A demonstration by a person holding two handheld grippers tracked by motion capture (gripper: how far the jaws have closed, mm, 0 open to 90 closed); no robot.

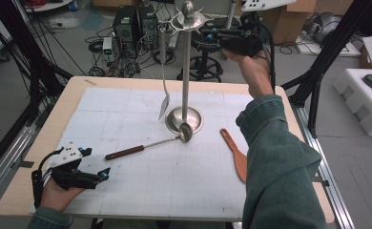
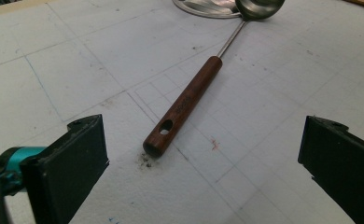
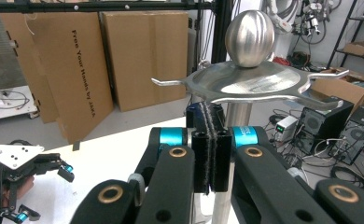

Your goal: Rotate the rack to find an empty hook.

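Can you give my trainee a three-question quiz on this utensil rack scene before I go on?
1. True or false: the left tool stands open, with the ladle handle lying on the mat ahead of it.
2. Which utensil hangs from the rack? A) the wooden spatula B) the metal slotted turner C) the ladle
3. Fill in: the right tool is held up near the rack's ____, its jaws shut on nothing.

Key: 1 true. 2 B; the spatula and the ladle lie on the mat, the ladle's bowl against the rack's base. 3 top, just under the hook plate and ball knob.
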